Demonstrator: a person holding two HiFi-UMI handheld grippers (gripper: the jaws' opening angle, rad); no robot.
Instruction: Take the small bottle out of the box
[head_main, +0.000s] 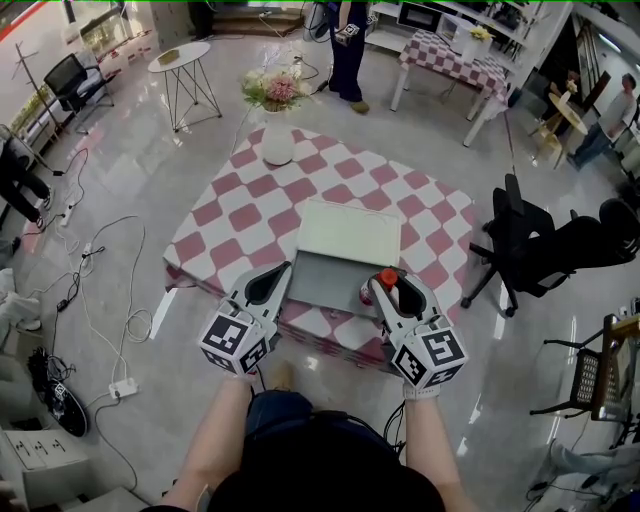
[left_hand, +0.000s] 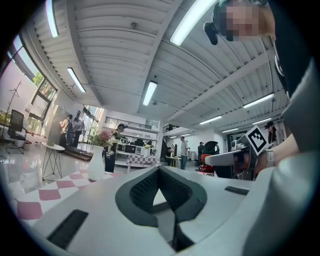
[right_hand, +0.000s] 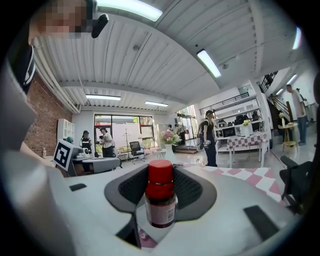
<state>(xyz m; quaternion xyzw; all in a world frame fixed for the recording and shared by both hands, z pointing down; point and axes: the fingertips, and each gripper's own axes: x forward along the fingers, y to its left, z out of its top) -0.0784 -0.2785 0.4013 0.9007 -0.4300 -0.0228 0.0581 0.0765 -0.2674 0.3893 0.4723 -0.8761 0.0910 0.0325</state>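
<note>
Grippers: two, left gripper (head_main: 268, 285) and right gripper (head_main: 388, 292). Small bottle (right_hand: 161, 192): one. Box (head_main: 325, 282): one. Flower vase (head_main: 277, 143): one. Worktop (head_main: 240, 215): one.

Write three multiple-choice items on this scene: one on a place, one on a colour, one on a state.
1. Where does the vase stand? A in the box; B on the table's far corner; C on the floor.
2. The cap on the small bottle is: A blue; B red; C white.
3. The right tongs are: A open, empty; B shut on a cloth; C shut on the small bottle.
Key: 1 B, the head view shows it there; 2 B, red in the right gripper view; 3 C, they clamp its sides.
</note>
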